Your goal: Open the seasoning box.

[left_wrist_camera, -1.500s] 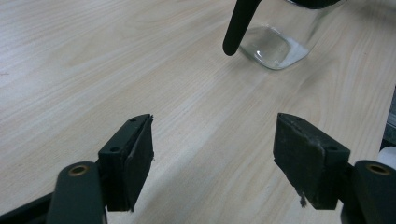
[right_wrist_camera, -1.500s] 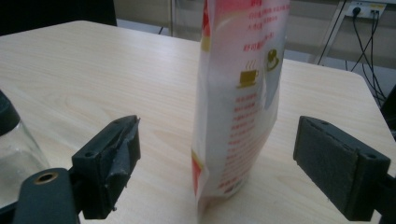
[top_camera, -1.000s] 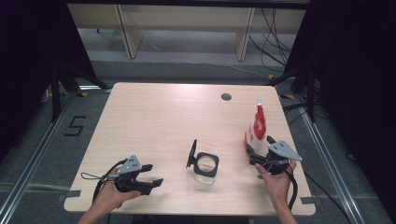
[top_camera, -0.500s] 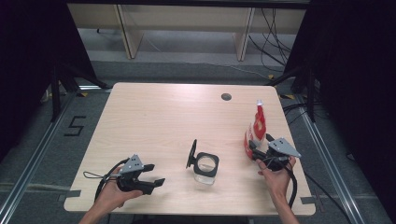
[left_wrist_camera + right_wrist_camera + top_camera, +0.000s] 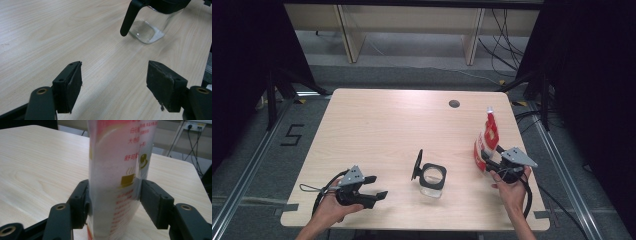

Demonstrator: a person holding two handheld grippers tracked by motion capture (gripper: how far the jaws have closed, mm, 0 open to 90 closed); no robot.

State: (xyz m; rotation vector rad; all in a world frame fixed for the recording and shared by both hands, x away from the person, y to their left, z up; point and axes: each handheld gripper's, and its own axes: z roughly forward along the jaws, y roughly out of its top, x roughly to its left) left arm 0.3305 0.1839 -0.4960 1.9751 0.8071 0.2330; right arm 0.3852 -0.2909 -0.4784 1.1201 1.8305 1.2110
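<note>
Pouch [image 5: 486,141]: upright at table's [image 5: 377,130] four o'clock, right gripper [image 5: 113,195] just closing, pads touching both sides. Left gripper [image 5: 113,85]: released, empty, at seven o'clock. Risk: soft pouch buckles or slips if pinched unevenly, spilling near jar [image 5: 432,177].

The high view looks forward and down on the whole table [image 5: 377,125]. The left gripper view sits low, near the jar [image 5: 150,25], which also stands mid-table from above. The right gripper view faces the pouch [image 5: 120,170] close up.
</note>
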